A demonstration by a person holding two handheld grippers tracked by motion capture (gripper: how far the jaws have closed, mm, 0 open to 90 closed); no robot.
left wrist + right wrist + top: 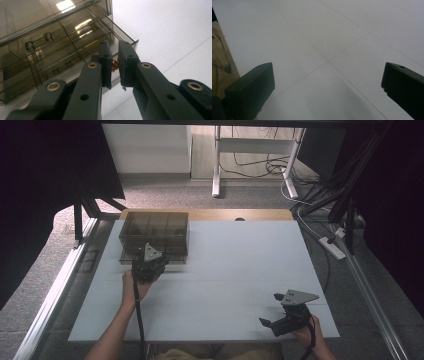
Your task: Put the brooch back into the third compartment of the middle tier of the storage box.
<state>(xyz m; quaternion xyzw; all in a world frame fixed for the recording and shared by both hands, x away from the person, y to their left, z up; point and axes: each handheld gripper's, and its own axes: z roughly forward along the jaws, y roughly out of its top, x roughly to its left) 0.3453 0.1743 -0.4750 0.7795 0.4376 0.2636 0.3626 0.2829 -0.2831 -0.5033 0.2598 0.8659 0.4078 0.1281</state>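
At the left of the high view, a smoky clear drawer box [154, 231] sits on the far left part of the white table [225, 270], near its back edge. Its lowest drawer [172, 255] is pulled out a little toward the person.

The left gripper [148, 265] is at the front of that drawer, with the person's left hand [134, 287] behind it and a cable trailing back along the forearm. In the left gripper view the two black jaws stand close together, clamped on a small brass-coloured knob [114, 64] on the front of the open drawer [105, 37]. The knob sits between the pads, and only a sliver of it shows. Up and to the left in that view, another drawer of the box carries a bar handle [39, 41] with two round ends. The drawers look empty as far as the tinted walls let one see.

The middle of the table is bare white board with faint seams.

At the right, near the front edge, the right gripper [276, 310] lies low over the table in the person's right hand [309, 332], well apart from the box. Its jaws point left across the board and stand wide apart; in the right gripper view they frame plain table [324, 50] with nothing between them. A strip of tan cloth [218, 65] shows at the left edge of that view.
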